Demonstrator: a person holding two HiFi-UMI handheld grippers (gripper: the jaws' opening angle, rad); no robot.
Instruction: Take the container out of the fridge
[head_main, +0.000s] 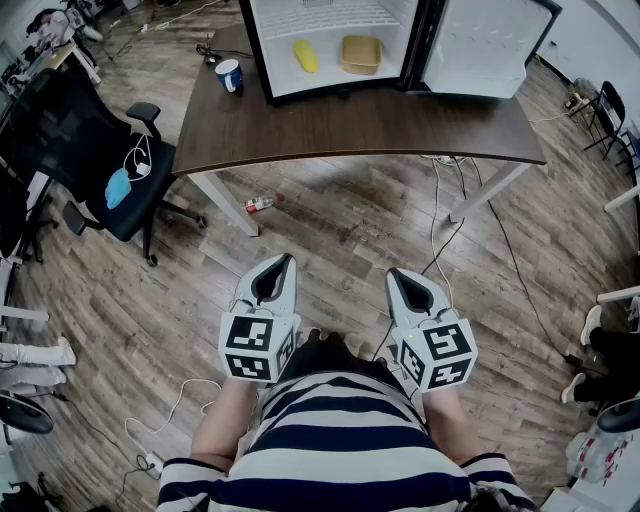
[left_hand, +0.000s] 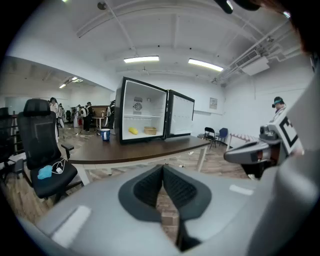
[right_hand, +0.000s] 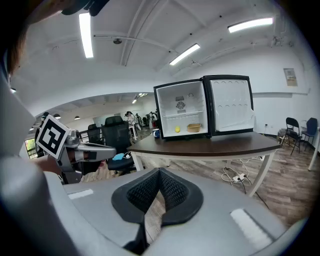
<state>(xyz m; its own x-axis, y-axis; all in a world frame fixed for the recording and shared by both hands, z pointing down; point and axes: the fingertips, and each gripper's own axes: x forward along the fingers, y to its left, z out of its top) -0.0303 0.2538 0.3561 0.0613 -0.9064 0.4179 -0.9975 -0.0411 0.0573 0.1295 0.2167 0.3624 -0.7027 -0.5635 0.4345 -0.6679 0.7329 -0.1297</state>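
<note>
A small black fridge (head_main: 340, 45) stands open on the brown table (head_main: 350, 125), its door (head_main: 480, 45) swung to the right. On its lower shelf sit a tan container (head_main: 361, 54) and, to its left, a yellow fruit-like object (head_main: 305, 56). The container (left_hand: 150, 130) is far off in the left gripper view, and the same container (right_hand: 194, 128) is just as far in the right gripper view. My left gripper (head_main: 287, 258) and right gripper (head_main: 393, 272) are held side by side close to my body, well short of the table. Both are shut, tips touching, holding nothing.
A blue cup (head_main: 229, 75) stands on the table left of the fridge. A black office chair (head_main: 90, 150) with a blue item on its seat is at the left. A bottle (head_main: 261, 204) lies on the wooden floor by a table leg. Cables (head_main: 440, 200) trail under the table.
</note>
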